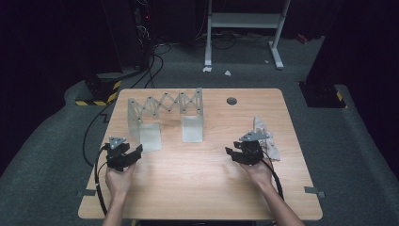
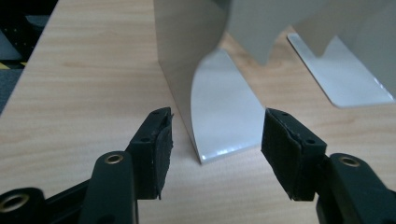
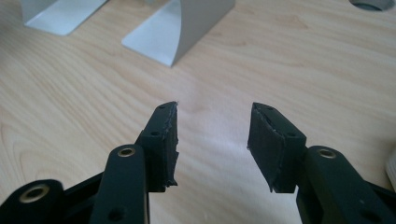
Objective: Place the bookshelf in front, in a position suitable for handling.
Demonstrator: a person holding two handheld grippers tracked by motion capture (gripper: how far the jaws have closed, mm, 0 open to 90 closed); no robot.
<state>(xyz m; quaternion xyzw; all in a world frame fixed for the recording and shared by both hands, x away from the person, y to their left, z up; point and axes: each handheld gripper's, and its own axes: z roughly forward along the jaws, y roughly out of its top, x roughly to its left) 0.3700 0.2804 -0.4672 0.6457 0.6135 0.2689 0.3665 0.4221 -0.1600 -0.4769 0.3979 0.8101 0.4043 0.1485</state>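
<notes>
High view: unlabelled rack (image 1: 165, 110), crumpled cloth (image 1: 266, 136).

High view overhead facing forward, 2 gripper views close, sharing rack (image 1: 165, 110)

My left gripper (image 1: 123, 155) and my right gripper (image 1: 245, 151) are black, each topped with a grey three-cornered plate, and their cables are black too. My pads (image 2: 162, 154) are matt black, with small brass-coloured rings set in the jaws. The table (image 1: 197, 188) is light wood with a pale streaked grain. The folding rack (image 1: 165, 117) is pale silver-grey, its arms making a zigzag lattice. The crumpled cloth (image 1: 267, 136) is off-white. The floor around is dark grey.
</notes>
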